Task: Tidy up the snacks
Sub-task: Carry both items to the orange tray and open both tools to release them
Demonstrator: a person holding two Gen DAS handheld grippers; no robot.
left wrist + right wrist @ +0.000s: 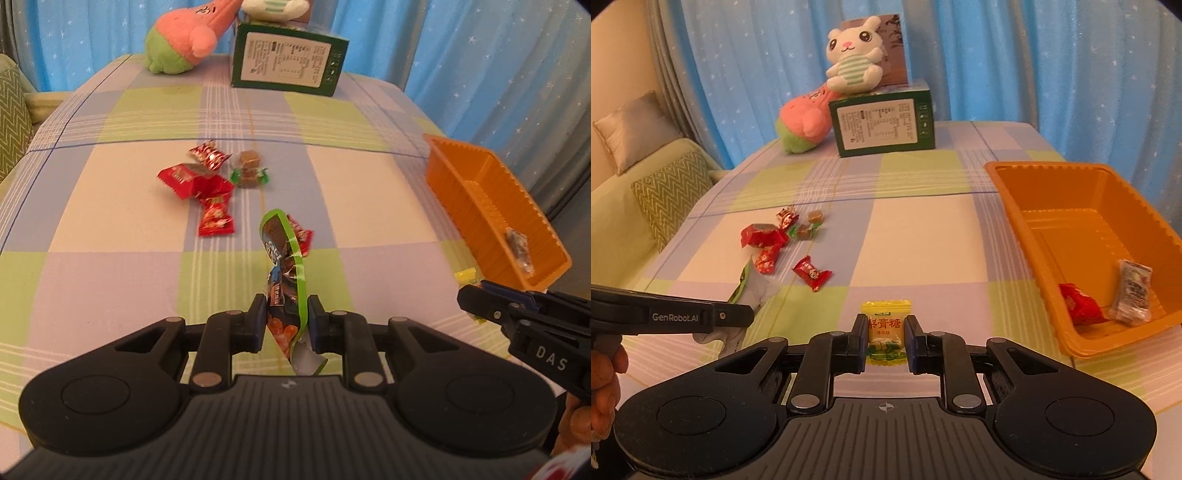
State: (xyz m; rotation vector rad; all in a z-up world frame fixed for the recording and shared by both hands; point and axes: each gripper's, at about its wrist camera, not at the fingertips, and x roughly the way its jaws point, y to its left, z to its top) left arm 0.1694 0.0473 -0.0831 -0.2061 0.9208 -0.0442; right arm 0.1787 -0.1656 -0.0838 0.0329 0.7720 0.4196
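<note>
The left wrist view's top edge crops the white rabbit plush [275, 8], the orange tray [495, 210] hides most of its contents, and the box label [284, 61] is too small to read.

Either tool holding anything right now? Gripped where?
Both. The left tool pinches a green-edged snack wrapper near its lower end. The right tool clamps a yellow candy by its two side edges.

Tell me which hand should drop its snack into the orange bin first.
Right, probably. The right gripper, clamping the yellow candy, sits beside the orange bin; the left gripper is farther away.
</note>
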